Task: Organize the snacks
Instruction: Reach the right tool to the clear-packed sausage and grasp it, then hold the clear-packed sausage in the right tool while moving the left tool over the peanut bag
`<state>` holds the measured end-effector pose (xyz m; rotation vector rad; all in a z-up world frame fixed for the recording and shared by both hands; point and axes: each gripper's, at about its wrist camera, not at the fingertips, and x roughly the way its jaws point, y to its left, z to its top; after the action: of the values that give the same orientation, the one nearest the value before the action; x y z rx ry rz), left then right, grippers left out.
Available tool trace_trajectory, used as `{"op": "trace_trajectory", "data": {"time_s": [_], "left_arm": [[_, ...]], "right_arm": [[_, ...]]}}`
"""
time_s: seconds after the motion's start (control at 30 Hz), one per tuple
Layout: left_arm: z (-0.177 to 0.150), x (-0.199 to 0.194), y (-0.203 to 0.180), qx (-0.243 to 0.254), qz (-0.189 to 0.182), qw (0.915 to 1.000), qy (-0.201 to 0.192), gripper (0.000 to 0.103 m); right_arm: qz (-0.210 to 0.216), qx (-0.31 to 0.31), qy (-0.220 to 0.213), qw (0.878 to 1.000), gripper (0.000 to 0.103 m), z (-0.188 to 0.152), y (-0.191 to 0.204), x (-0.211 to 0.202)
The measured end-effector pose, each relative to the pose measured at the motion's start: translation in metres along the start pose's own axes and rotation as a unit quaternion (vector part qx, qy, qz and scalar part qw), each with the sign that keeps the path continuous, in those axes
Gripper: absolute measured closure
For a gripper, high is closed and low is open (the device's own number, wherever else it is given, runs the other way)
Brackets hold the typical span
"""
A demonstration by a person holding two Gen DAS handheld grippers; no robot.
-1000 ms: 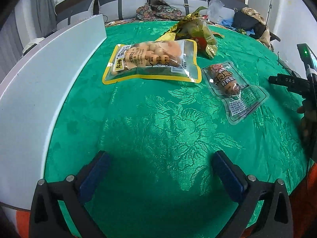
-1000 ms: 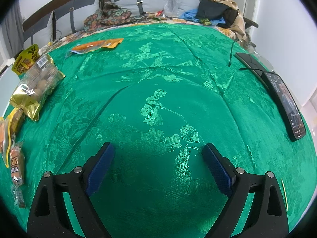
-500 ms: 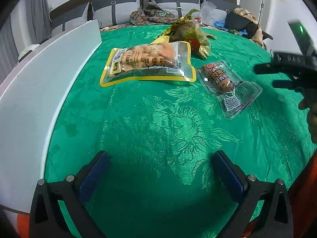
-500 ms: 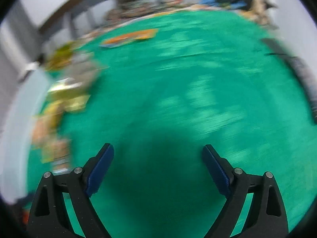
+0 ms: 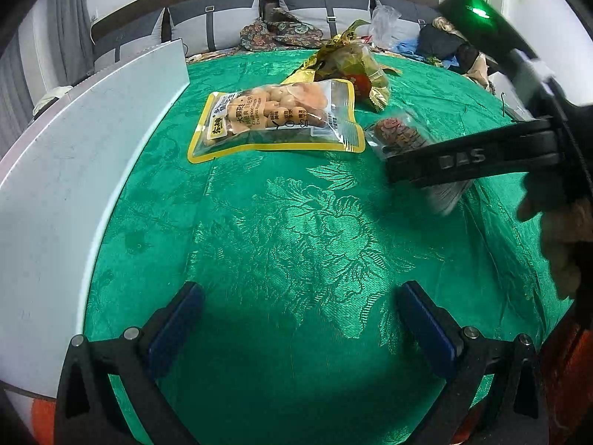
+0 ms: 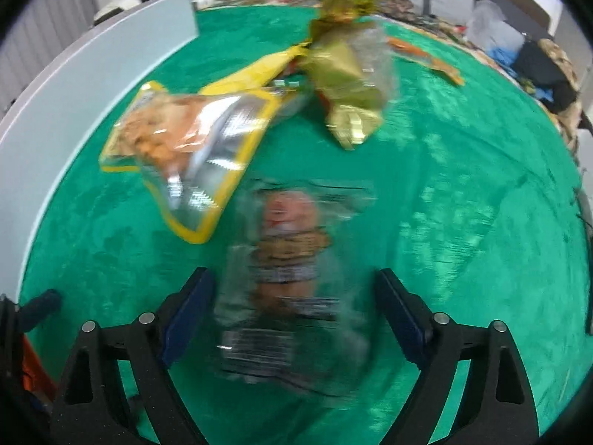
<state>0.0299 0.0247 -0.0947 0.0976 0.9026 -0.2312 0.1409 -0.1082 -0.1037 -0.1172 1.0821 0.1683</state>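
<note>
- "DAS" in raised letters runs along the black arm of the right gripper.
- The yellow-edged snack pouch carries Chinese print too small to read.

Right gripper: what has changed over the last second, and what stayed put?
The right gripper swept across to the clear sausage pouch, which now lies between its jaws; they have just been closing but are not gripping. The left gripper stayed open; the snacks lie unmoved.
</note>
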Motion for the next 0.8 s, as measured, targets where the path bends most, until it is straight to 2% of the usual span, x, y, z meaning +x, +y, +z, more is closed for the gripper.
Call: {"op": "trace_trajectory", "data": {"time_s": [0.03, 0.07, 0.2, 0.33, 0.43, 0.53, 0.63, 0.8], "left_arm": [[0.000, 0.000, 0.000, 0.000, 0.000, 1.0000, -0.001, 0.000], [0.000, 0.000, 0.000, -0.001, 0.001, 1.0000, -0.001, 0.000], [0.000, 0.000, 0.000, -0.003, 0.003, 1.0000, -0.002, 0.000], [-0.001, 0.000, 0.000, -0.003, 0.003, 1.0000, -0.002, 0.000], [-0.001, 0.000, 0.000, -0.004, 0.004, 1.0000, -0.003, 0.000], [0.000, 0.000, 0.000, -0.005, 0.005, 1.0000, -0.002, 0.000], [0.001, 0.000, 0.000, -0.007, 0.007, 0.9999, -0.001, 0.000], [0.005, 0.002, -0.001, -0.015, 0.013, 0.9997, 0.012, 0.000]], "right_arm": [[0.001, 0.004, -0.006, 1.000, 0.030, -0.004, -0.008, -0.003], [-0.003, 0.007, -0.014, 1.000, 0.036, -0.005, -0.013, -0.007], [-0.059, 0.021, -0.034, 0.997, 0.036, -0.014, -0.050, -0.014], [-0.101, 0.089, -0.051, 0.990, 0.030, -0.025, -0.114, -0.014], [-0.066, 0.120, -0.063, 0.989, 0.021, -0.028, -0.143, -0.012], [-0.057, 0.107, -0.085, 0.989, 0.015, -0.034, -0.151, -0.011], [-0.055, 0.102, -0.083, 0.990, 0.012, -0.031, -0.150, -0.009], [-0.052, 0.104, -0.083, 0.990, 0.011, -0.028, -0.157, -0.009]]}}
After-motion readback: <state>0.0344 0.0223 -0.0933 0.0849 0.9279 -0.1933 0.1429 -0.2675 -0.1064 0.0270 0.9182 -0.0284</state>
